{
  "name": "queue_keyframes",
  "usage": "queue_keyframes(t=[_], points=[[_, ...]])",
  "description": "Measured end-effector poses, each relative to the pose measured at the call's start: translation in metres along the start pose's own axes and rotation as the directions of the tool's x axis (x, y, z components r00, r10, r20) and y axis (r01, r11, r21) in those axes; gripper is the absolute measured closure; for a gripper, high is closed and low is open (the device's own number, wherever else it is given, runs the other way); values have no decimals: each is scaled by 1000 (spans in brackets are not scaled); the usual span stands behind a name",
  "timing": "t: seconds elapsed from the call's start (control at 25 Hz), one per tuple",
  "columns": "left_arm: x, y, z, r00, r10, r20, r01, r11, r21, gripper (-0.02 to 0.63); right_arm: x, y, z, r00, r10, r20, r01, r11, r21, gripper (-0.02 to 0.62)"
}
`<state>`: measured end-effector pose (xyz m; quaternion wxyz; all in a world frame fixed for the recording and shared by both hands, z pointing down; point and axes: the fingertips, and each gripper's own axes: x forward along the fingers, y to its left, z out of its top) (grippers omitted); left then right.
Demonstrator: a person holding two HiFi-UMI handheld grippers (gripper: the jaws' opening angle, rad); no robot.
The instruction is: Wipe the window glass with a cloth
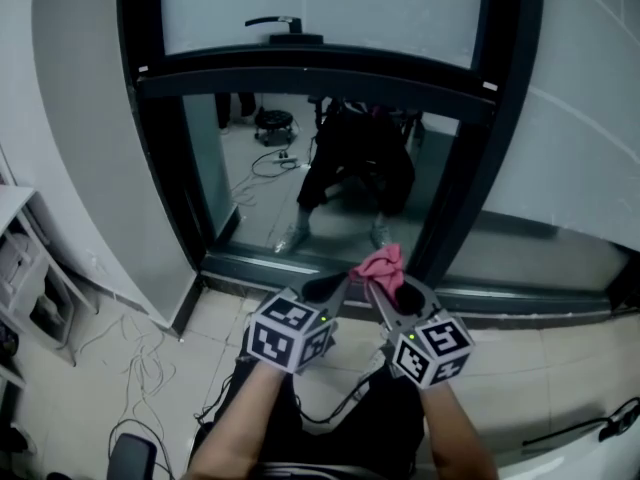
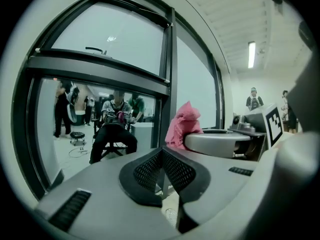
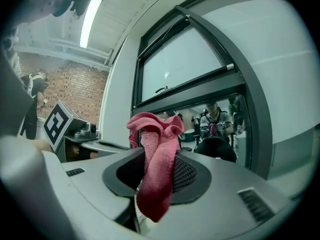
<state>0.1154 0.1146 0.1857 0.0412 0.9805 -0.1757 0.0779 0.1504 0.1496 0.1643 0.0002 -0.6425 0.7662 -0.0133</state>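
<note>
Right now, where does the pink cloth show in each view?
Head view: pink cloth low centre, at the right gripper's tip.
Left gripper view: pink cloth right of centre, beyond the shut jaws.
Right gripper view: pink cloth at centre, clamped between the jaws.
Shared landmark: window handle.

Pale tiled floor point(image 1: 560, 368), thin cables point(image 1: 148, 363) lying on it

Top of window glass point(image 1: 320, 8) beyond head view's upper edge
</note>
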Motion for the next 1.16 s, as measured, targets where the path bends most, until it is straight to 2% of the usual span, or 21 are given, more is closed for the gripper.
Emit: queue_keyframes(t=[0.2,0.48,1.16], points=[[-1,-3,-1,1000,7,1,-7,1000,-1,601,0,5,3,999,35,24,-35,999,-2,471],[-4,2,-1,999,35,15,-35,999,-3,601,0,7,4,999,31,36,-31,999,4,471],[-5,-11,-8,1000,25,6,-25,1000,3,601,-6,4,9,999,4,34,-5,1000,13,471]])
